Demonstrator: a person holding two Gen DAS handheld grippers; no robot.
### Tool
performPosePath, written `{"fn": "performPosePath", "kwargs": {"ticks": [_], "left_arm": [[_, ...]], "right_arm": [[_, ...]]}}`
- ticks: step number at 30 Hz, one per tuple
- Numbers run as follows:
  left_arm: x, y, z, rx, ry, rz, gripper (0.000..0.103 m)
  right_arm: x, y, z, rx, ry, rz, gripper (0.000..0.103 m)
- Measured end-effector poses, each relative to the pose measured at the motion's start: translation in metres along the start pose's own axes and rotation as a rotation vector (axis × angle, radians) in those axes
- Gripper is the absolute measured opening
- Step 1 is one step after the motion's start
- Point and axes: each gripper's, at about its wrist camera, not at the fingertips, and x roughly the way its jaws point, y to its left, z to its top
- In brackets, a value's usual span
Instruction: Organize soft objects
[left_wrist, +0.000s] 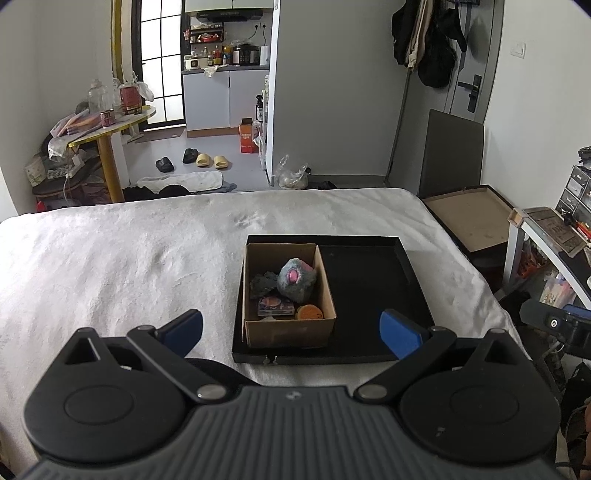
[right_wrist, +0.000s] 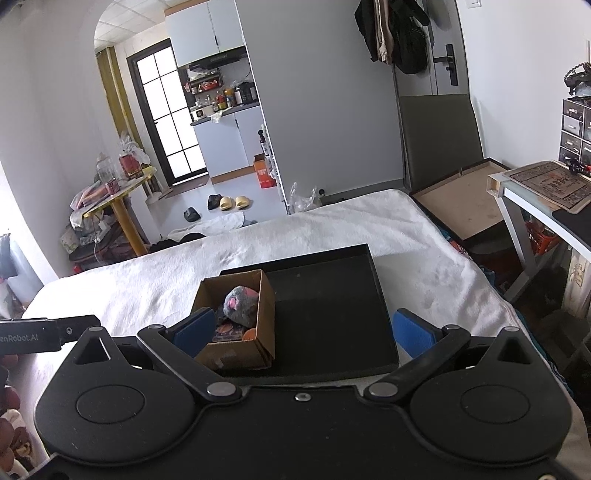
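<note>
Both claws hang wide open and empty: left claw (left_wrist: 291, 332), right claw (right_wrist: 303, 332). At twelve o'clock, the plush toy (left_wrist: 296, 279) sits inside the cardboard box (left_wrist: 288, 332) on the black tray (left_wrist: 373, 295).

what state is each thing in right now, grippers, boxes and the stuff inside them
left gripper: open, holding nothing
right gripper: open, holding nothing
shallow black tray: lying flat on the white blanket, its right part bare
small brown cardboard box: open-topped, upright in the tray's left part
grey and pink plush toy: inside the cardboard box
round orange object: inside the box, near corner
</note>
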Motion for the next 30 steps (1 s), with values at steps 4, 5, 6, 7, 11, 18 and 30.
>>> {"fn": "performPosePath", "kwargs": {"ticks": [4,5,6,7,11,18,30], "left_arm": [[-0.002,0.002,0.001,-0.01,-0.004,-0.004,0.101],[-0.002,0.001,0.001,-0.013,-0.005,-0.006,0.101],[-0.003,-0.001,0.001,-0.01,-0.007,-0.008,0.101],[-0.004,-0.002,0.001,0.0,-0.01,-0.012,0.101],[-0.004,-0.006,0.0,0.027,-0.014,-0.014,0.101],[-0.006,-0.008,-0.004,0.039,-0.005,-0.003,0.101],[-0.007,-0.006,-0.005,0.037,-0.002,-0.002,0.101]], "right_arm": [[-0.002,0.003,-0.002,-0.016,0.004,-0.008,0.103],[-0.002,0.003,-0.002,-0.02,0.006,-0.009,0.103],[-0.003,0.004,-0.003,-0.023,0.006,-0.009,0.103],[-0.003,0.005,-0.003,-0.024,0.006,-0.009,0.103],[-0.004,0.007,-0.004,-0.028,0.01,-0.002,0.103],[-0.003,0.016,-0.005,-0.06,0.025,-0.017,0.103],[-0.004,0.018,-0.005,-0.056,0.028,-0.01,0.103]]}}
